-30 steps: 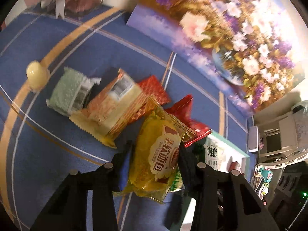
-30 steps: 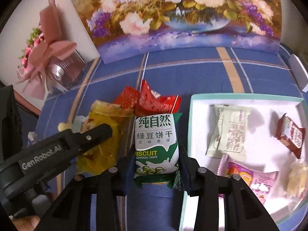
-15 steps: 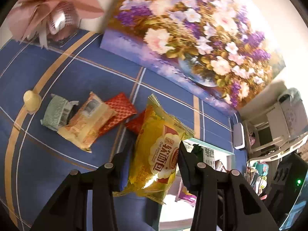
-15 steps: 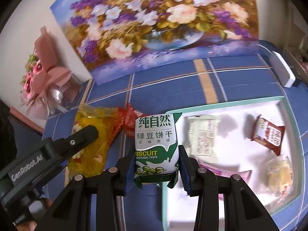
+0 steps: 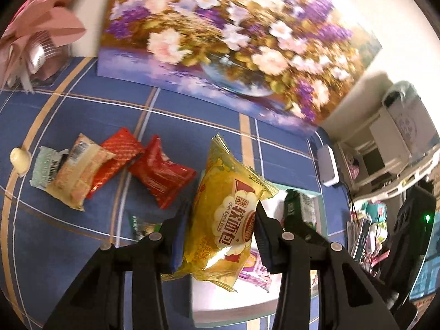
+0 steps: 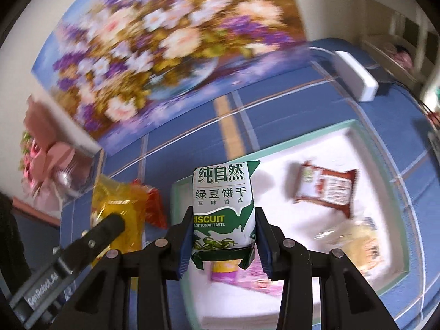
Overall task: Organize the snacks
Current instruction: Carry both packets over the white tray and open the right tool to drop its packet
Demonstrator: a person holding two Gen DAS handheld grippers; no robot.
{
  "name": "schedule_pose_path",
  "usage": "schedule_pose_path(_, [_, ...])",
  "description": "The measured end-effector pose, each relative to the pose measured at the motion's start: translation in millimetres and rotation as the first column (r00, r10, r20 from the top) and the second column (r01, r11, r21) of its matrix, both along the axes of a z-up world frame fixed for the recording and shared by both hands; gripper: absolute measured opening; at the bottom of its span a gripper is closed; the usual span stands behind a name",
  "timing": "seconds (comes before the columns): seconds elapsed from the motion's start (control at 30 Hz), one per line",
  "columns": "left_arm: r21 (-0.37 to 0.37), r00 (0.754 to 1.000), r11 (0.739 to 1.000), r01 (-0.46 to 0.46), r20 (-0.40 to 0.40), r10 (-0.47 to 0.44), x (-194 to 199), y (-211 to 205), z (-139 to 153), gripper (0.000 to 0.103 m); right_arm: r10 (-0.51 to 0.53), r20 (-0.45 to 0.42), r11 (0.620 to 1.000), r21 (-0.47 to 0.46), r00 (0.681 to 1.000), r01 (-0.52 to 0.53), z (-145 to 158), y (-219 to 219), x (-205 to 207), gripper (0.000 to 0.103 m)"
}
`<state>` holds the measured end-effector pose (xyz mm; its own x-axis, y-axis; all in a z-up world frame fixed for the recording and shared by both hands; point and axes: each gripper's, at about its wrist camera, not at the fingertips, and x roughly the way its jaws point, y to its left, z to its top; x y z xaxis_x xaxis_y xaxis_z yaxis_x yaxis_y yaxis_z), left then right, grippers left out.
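Two snack packs are up off the blue checked desk, one in each of my hand-held grippers. My left hand-held gripper pinches a yellow soft-bread packet across its middle, both pads pressed into the wrapper, and the packet hangs over the near-left corner of the white tray. My right hand-held gripper is clamped on a green-and-white mung bean biscuit pack, held upright with its printed face toward the camera, above the left part of the same tray, whose rim is teal.

Inside the tray, right of the biscuit pack, lies a brown-red sachet, and nearer the tray's right front corner a pale, clear-wrapped snack, blurred. A pink-purple packet lies on the tray floor just under the biscuit pack.

Left of the tray, on the desk, several snacks remain: a crumpled red packet closest, then a red patterned sachet partly under a beige-orange packet, a pale green packet beside that, and a small cream egg-shaped sweet farthest out. A flower painting leans against the wall behind the tray.
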<state>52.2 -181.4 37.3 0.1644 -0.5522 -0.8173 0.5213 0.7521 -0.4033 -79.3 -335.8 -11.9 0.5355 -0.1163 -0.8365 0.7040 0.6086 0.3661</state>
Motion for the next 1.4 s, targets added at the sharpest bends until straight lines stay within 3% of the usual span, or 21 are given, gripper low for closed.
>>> schedule_pose_path(0.27, [0.016, 0.993, 0.993, 0.117, 0.007, -0.118, -35, -45, -9, 0.045, -0.125, -0.013, 0.992, 0.024, 0.992, 0.126, -7, -45, -41, 0.043])
schedule_pose_path(0.47, [0.023, 0.985, 0.985, 0.168, -0.03, -0.167, -52, -72, -27, 0.045, -0.168, -0.023, 0.985, 0.038, 0.986, 0.168, -10, -63, -59, 0.043])
schedule_pose_path(0.93, [0.024, 0.985, 0.987, 0.161, -0.064, -0.159, -54, -92, -53, 0.045, -0.144, -0.048, 0.987, 0.061, 0.988, 0.147, -24, -63, -56, 0.043])
schedule_pose_path(1.4, [0.004, 0.988, 0.995, 0.103, -0.112, -0.101, -40, -81, -68, 0.046, -0.095, -0.105, 0.992, 0.069, 0.99, 0.103, -38, -58, -44, 0.044])
